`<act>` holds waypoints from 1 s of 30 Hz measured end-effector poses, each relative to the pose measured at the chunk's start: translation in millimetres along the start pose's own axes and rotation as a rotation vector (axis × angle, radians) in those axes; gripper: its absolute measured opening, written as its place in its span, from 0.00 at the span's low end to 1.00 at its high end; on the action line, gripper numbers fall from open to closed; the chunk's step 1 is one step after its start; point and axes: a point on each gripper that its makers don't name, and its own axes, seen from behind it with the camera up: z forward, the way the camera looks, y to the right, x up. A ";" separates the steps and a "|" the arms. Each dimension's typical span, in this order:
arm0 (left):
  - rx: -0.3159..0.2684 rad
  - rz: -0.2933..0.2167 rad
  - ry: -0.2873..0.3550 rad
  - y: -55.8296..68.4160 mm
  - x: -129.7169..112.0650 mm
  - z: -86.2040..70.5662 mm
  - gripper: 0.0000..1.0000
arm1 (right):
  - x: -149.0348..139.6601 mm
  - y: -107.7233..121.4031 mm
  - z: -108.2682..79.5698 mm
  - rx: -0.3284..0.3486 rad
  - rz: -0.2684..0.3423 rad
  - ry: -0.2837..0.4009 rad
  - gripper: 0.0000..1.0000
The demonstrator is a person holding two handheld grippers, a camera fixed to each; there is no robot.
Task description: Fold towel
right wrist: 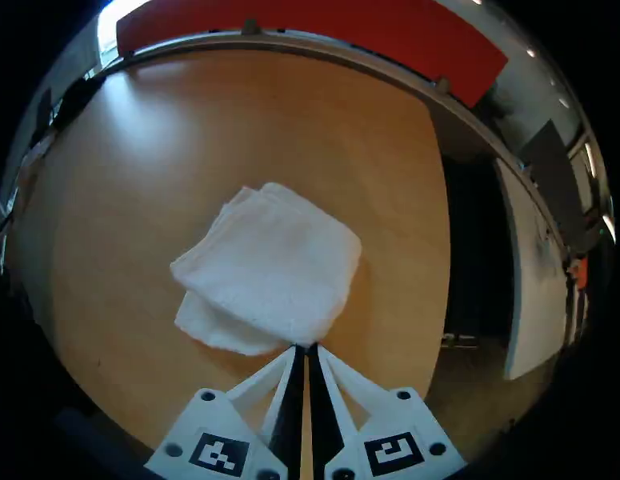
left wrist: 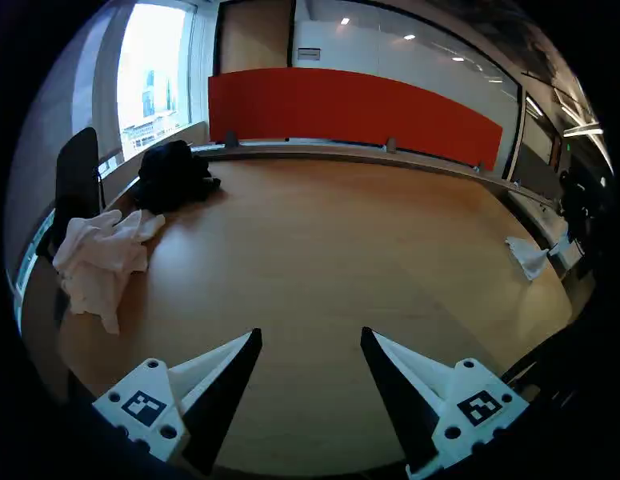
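Left gripper (left wrist: 310, 331): released, its two fingers spread wide with bare wood between them; it holds nothing and hangs over the near part of the table (left wrist: 326, 240).
Right gripper (right wrist: 303, 347): clenched to a thin slit, the fingertips (right wrist: 292, 360) meeting on the near corner of the towel (right wrist: 270, 268), which tapers in between them.
Towel: white, folded to a rough square of several layers, with a lower layer showing past the edge at the near left. It lies out from the right gripper's tips over the wood, towards the table's right-hand edge in the right gripper view. Whether it rests flat or is lifted cannot be told.
Table: large, light wood, with a raised rail along its far side.
Heap of white cloths (left wrist: 102, 260): crumpled and unfolded, at the table's left edge in the left gripper view.
Black bag (left wrist: 174, 172): on the table just beyond the heap, near the far left corner.
Small white cloth (left wrist: 527, 256): bunched, near the table's right edge, well apart from the heap; whether it is the same towel cannot be told.
Red panel (left wrist: 350, 108): upright behind the far rail.
Chair (left wrist: 78, 172): dark backrest, beside the left edge.
Window (left wrist: 154, 80): bright, at the far left.
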 end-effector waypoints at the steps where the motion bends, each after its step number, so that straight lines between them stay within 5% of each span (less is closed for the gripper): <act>1: 0.002 -0.001 0.000 -0.2 -0.3 -0.3 0.92 | -2.6 -0.4 1.9 -0.002 0.003 -0.006 0.03; 18: 0.015 0.006 -0.009 -2.3 -0.9 -2.0 0.92 | -36.0 5.4 33.8 -0.066 0.048 -0.095 0.05; 30: 0.016 0.016 -0.014 0.2 1.5 -0.1 0.92 | -48.0 6.1 42.8 -0.076 0.073 -0.109 0.16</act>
